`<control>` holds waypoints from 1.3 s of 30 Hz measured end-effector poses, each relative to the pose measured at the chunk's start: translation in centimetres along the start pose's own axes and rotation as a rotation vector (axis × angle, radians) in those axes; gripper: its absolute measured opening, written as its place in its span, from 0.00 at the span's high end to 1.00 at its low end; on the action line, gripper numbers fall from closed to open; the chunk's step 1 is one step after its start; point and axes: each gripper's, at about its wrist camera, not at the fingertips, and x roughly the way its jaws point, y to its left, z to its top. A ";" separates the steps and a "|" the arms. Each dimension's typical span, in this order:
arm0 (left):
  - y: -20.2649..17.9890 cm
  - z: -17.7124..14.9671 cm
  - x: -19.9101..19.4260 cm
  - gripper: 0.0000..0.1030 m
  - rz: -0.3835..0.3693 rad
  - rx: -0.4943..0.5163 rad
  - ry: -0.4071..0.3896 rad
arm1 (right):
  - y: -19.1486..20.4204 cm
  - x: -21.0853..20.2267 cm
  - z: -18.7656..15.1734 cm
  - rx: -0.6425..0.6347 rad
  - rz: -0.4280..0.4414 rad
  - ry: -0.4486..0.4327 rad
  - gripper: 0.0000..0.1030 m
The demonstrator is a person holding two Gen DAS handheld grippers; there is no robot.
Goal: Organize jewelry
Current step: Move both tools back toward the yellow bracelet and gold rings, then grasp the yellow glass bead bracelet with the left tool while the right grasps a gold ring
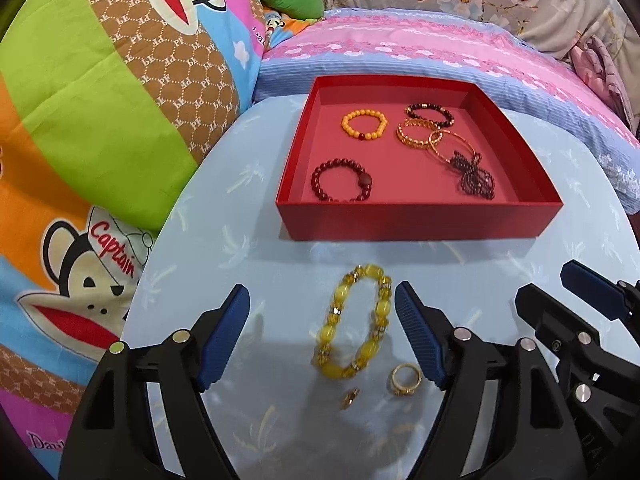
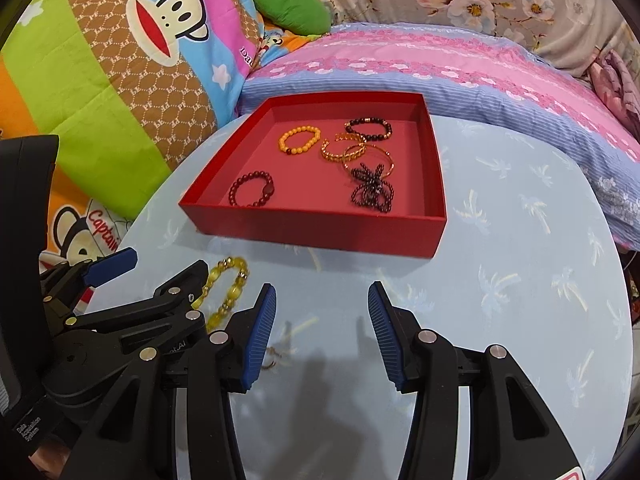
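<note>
A round pale-blue table (image 1: 224,240) printed with faint palm trees stands against a bed with a pink-and-blue striped cover (image 1: 400,48) and a bright cartoon-monkey quilt (image 1: 100,92).

In the left wrist view, an open red cardboard box (image 1: 416,220) sits at the far side of the table. It holds an orange bead bracelet (image 1: 364,125), a dark red bead bracelet (image 1: 343,181), a black bead bracelet (image 1: 430,114), a gold chain cuff (image 1: 416,133), a thin gold bangle (image 1: 452,146) and a bunched strand of small dark beads (image 1: 474,178). The left tongs (image 1: 322,342) stand wide apart and hold nothing. A chunky yellow bead bracelet (image 1: 354,320) lies flat on the table between the blue pads, closer to the right-hand pad and touching neither. Just beside it, nearer the camera, lie a gold ring (image 1: 405,379) and a small gold piece (image 1: 349,398) too small to identify. The right tongs (image 1: 588,288) show at the right edge.

In the right wrist view, the same box (image 2: 320,232) lies ahead and to the left, its contents unchanged in layout. The right tongs (image 2: 322,336) are partly open over bare table, gripping nothing. The left tongs (image 2: 114,264) reach in from the left, partly covering the yellow bracelet (image 2: 228,288).
</note>
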 end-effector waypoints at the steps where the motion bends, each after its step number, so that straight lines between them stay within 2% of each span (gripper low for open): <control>1: 0.0 -0.3 -0.1 0.31 0.002 0.001 0.003 | 0.1 -0.1 -0.3 -0.002 0.000 0.003 0.54; 10: 0.6 -2.1 -0.5 0.30 0.021 -0.010 0.028 | 1.0 -0.4 -1.9 -0.023 0.003 0.024 0.54; 14: 1.3 -2.9 -0.6 0.26 0.023 -0.020 0.036 | 1.4 -0.3 -2.4 -0.040 0.006 0.033 0.54; 29: 3.5 -5.0 0.8 0.26 0.021 -0.064 0.103 | 3.7 2.0 -4.1 -0.100 0.036 0.100 0.54; 39: 2.7 -3.5 2.6 0.26 -0.057 -0.080 0.120 | 2.2 2.2 -3.4 -0.065 0.011 0.096 0.54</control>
